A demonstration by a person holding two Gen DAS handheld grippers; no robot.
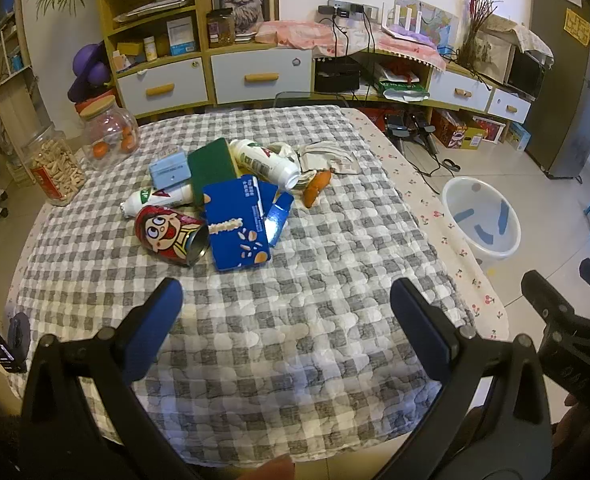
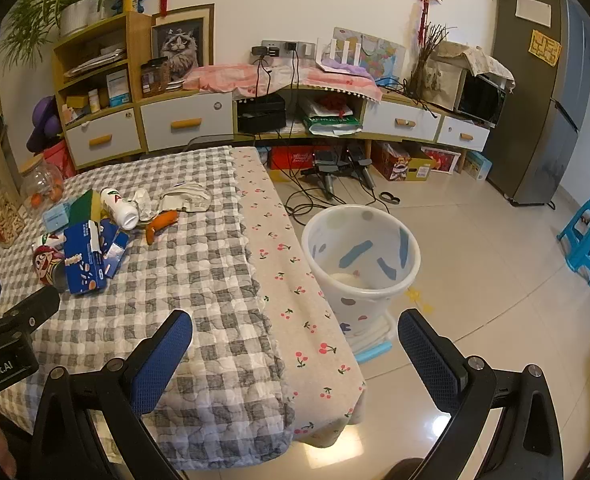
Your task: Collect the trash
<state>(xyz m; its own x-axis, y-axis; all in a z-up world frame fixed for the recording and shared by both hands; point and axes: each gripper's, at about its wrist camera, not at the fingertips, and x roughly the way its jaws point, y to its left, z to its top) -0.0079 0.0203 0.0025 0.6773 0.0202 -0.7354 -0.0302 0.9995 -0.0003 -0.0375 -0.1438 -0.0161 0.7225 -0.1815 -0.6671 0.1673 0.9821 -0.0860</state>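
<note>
A heap of trash is seen mid-table on the grey checked cloth (image 1: 295,320): a blue snack box (image 1: 237,224) with torn flaps, a red cartoon can (image 1: 171,234) lying on its side at the box's 9 o'clock, two white bottles (image 1: 269,162), a green sponge (image 1: 210,166) and an orange wrapper (image 1: 317,188). The white bin (image 2: 361,264) is stood on the floor at the table's 3 o'clock. The left gripper (image 1: 287,312) and right gripper (image 2: 295,344) are both spread wide, with nothing held.

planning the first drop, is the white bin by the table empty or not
Nearly empty: the white bin shows only a pale scrap at its bottom, walls otherwise bare.
</note>
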